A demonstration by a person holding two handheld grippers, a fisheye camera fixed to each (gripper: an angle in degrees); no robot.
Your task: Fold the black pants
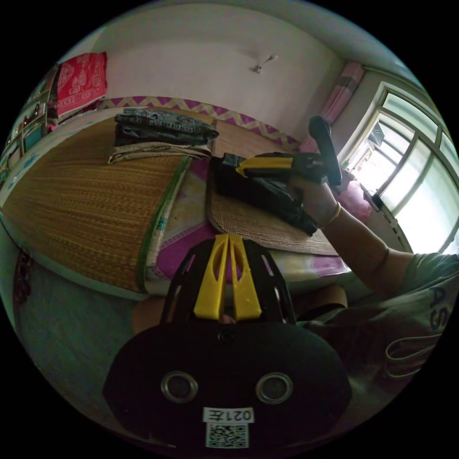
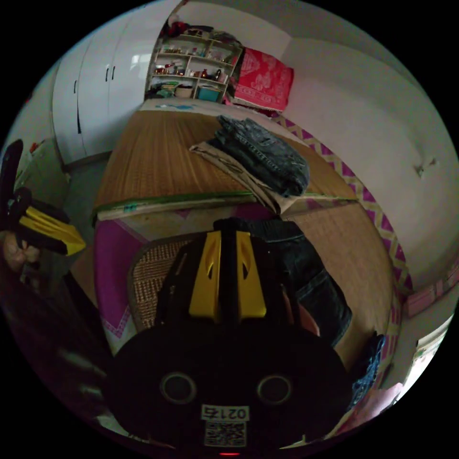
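Right gripper (image 1: 248,167) grips the folded black pants (image 1: 258,191); left gripper (image 1: 228,239) — jaws closed, empty; lower the pants flat, edges squared.

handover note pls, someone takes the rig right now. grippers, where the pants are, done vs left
Left gripper: jaws together, holding nothing, hovering off the near edge of the bed.
Right gripper: over the black pants, jaws close together on or just above the cloth; whether they pinch it can't be told.
Pants: already a compact folded bundle on the small woven mat.
Also on the bed: a stack of folded clothes on the big bamboo mat.
Done: pants look folded.
Left: probably check the grip, then tidy or move the bundle to the stack.
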